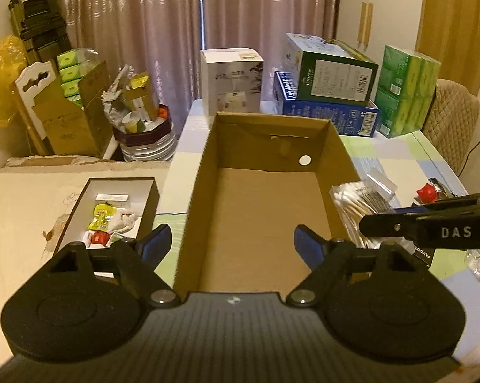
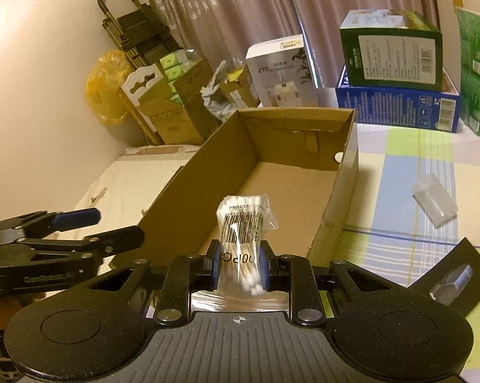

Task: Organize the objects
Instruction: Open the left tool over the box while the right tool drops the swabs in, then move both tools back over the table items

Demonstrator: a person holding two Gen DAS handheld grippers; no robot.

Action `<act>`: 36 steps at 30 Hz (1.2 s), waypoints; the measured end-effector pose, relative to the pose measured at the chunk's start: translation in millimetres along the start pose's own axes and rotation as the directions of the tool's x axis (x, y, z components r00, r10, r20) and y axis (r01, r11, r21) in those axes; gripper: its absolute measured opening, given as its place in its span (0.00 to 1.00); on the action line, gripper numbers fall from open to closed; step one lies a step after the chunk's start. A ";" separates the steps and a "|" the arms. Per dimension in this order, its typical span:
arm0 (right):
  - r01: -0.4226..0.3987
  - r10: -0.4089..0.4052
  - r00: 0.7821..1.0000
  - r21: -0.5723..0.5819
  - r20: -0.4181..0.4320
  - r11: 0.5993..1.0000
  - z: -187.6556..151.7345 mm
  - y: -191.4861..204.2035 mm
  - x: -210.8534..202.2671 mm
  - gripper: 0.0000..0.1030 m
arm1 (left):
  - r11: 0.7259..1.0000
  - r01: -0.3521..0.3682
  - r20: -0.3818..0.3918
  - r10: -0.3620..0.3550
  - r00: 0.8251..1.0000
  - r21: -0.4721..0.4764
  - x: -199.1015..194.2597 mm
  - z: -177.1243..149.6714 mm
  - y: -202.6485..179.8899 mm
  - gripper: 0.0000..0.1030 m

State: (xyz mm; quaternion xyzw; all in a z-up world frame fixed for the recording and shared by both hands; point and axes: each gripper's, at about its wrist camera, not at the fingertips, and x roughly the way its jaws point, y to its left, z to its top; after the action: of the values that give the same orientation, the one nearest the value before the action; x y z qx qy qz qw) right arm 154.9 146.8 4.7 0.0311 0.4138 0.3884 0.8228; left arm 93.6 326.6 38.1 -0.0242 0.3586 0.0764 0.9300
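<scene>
The right gripper (image 2: 239, 263) is clamped on a clear bag of cotton swabs (image 2: 243, 227), held over the near end of an open cardboard box (image 2: 188, 172) whose brown floor is bare. The left gripper (image 1: 232, 241), spread wide, holds nothing. Left of the table, a shallow tray (image 1: 150, 204) contains small packets

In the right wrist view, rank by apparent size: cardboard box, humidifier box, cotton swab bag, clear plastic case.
1. cardboard box
2. humidifier box
3. cotton swab bag, held close to the camera, so inflated
4. clear plastic case
</scene>
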 end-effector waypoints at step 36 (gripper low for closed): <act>0.154 -0.166 0.976 0.093 0.139 0.984 -92.5 -42.1 -158.6 0.73 | 0.994 0.083 0.009 -0.082 0.997 -0.070 -97.9 -55.4 -88.9 0.94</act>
State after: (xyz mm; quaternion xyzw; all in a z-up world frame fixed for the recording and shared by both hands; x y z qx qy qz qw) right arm 59.1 -12.9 32.5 0.0596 0.3690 0.3001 0.8776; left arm -0.6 221.0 61.8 -0.0713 0.3514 0.0506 0.9321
